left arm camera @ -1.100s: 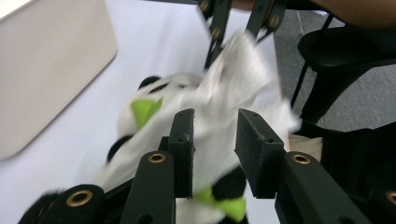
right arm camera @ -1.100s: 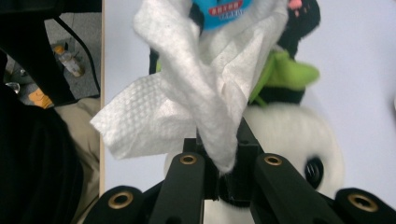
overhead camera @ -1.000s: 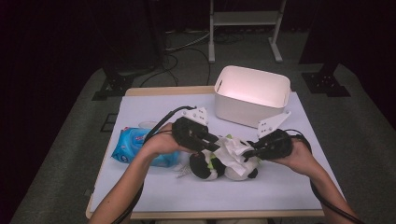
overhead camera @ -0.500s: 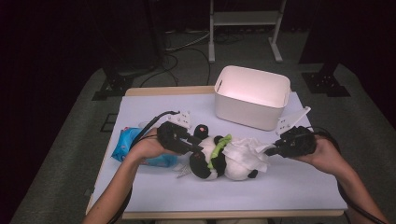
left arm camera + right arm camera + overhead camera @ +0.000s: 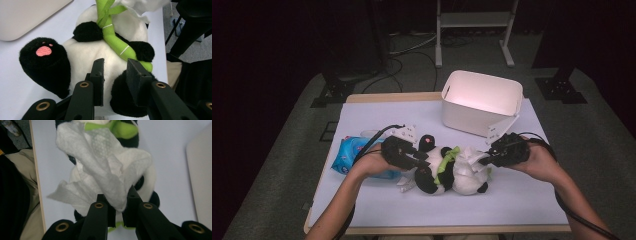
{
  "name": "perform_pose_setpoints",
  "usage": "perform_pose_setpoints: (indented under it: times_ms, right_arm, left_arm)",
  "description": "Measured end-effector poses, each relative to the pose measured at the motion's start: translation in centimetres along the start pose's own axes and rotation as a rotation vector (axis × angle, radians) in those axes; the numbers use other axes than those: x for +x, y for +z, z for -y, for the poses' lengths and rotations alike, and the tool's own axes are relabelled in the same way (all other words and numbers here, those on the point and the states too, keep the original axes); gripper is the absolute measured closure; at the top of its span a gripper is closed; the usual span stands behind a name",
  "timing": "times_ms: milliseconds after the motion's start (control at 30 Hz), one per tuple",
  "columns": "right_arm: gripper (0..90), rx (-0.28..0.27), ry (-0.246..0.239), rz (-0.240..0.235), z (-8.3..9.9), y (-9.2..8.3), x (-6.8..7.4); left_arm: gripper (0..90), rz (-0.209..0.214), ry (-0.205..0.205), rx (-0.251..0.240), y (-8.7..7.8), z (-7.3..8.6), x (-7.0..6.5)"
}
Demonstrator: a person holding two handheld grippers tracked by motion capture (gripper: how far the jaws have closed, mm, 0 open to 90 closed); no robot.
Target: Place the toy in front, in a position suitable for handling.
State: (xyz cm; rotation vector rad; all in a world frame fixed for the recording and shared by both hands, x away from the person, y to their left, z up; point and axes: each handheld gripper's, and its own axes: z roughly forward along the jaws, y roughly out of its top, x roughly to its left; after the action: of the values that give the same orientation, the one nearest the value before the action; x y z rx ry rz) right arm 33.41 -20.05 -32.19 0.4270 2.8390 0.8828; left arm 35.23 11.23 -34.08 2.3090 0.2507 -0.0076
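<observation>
Your left gripper (image 5: 414, 159), jaws part-open w/ pads over the belly of the black-and-white plush panda (image 5: 447, 172) lying mid-table, grips nothing, while your right gripper (image 5: 490, 156), jaws just easing apart, pinches a crumpled white paper tissue (image 5: 105, 172) draped over the panda's head.

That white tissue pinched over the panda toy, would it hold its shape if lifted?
Probably not: the tissue looks thin and crumpled, draping limply over the panda toy. It likely weighs almost nothing and may tear where the right hand-held gripper pinches it.
</observation>
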Motion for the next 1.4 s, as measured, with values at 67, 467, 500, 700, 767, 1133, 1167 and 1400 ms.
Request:
perform_pose_setpoints:
  times_ms: [67, 467, 500, 700, 767, 1133, 1167, 1400]
  right_arm:
    - [79.6, 0.005, -0.016, 0.0, -0.6, 0.6, 0.2]
    - [64.3, 0.012, -0.049, 0.018, -2.0, 2.3, 0.5]
    - [63.0, 0.01, -0.052, 0.018, -2.1, 2.4, 0.6]
    - [57.3, 0.017, -0.057, 0.009, -2.4, 3.2, 0.8]
    - [58.1, 0.019, -0.061, 0.012, -2.4, 3.5, 0.8]
    - [67.0, -0.003, -0.062, 0.006, -0.9, 3.8, 1.3]
    - [67.4, -0.006, -0.067, 0.005, -0.8, 3.7, 1.3]
    - [69.6, -0.02, -0.093, 0.014, -0.2, 3.5, 1.6]
  left_arm:
    - [67.6, 0.002, -0.001, -0.004, 0.0, 0.1, 0.0]
    - [67.2, 0.011, -0.007, -0.014, 0.1, 0.6, -0.1]
    - [67.2, 0.013, -0.005, -0.013, 0.1, 0.6, -0.2]
    - [67.1, 0.018, -0.009, -0.004, 0.3, 0.6, -0.2]
    - [66.2, 0.022, -0.012, -0.006, 0.4, 0.6, -0.2]
    - [55.2, 0.018, -0.011, -0.004, 0.3, 0.3, 0.0]
    - [54.8, 0.017, -0.013, -0.005, 0.3, 0.3, 0.1]
    - [54.5, 0.018, -0.026, 0.004, 0.1, 0.3, 0.5]
